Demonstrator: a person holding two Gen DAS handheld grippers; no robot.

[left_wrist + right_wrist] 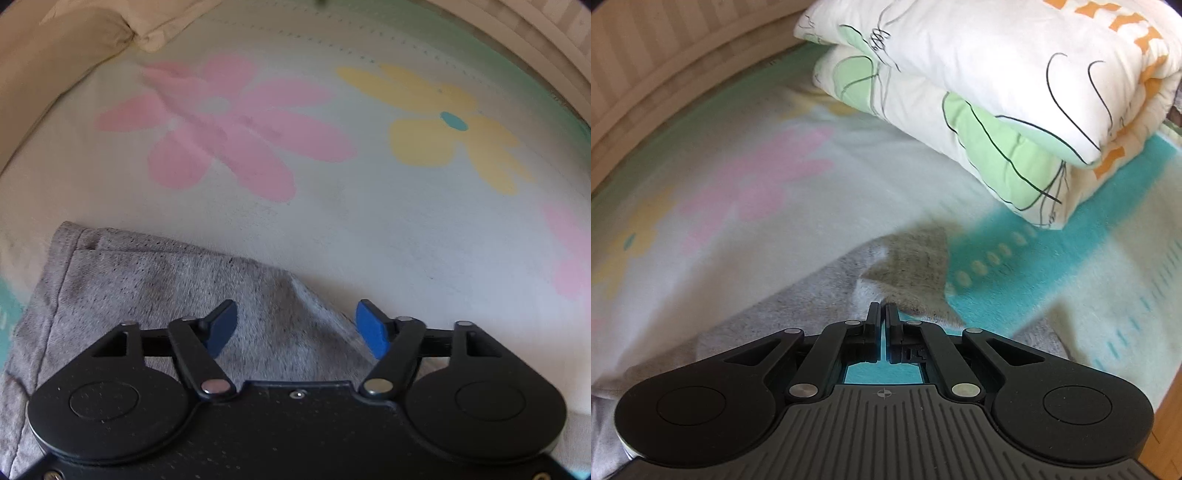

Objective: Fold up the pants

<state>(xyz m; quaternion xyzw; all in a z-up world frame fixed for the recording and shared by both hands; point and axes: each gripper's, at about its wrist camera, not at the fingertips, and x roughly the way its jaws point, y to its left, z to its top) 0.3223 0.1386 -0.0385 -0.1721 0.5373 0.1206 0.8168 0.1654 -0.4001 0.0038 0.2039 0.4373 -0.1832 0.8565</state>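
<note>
In the left wrist view the left gripper (pixel 295 328) sits at six o'clock with its blue pads (pixel 371 330) well apart and nothing between them but the grey pants (pixel 155 291) lying beneath; no pad presses on the cloth. The pants spread from six toward nine o'clock, a hemmed edge and seam running up the nine o'clock side, and their far edge slants across the flowered bedsheet (pixel 332 221), whose pink flower sits near eleven and yellow flower near one. A beige pillow (pixel 74 44) lies at the far ten o'clock corner. In the right wrist view the right gripper (pixel 885 314) is at six o'clock, jaws together and, as far as the blur allows, pinched on a raised corner of the pants (pixel 912 266) that peaks toward twelve, while the rest of the garment trails off to eight o'clock. Beyond, a folded quilt (pixel 997 92) rests at one o'clock on the sheet's teal band. The step in hand looks like carrying one end of the pants over for a fold. To do it well, the left claw should take the matching edge at the same seam before lifting, both hands should travel level and together so the cloth stays taut, and the fold should land edge on edge, clear of the quilt.
</note>
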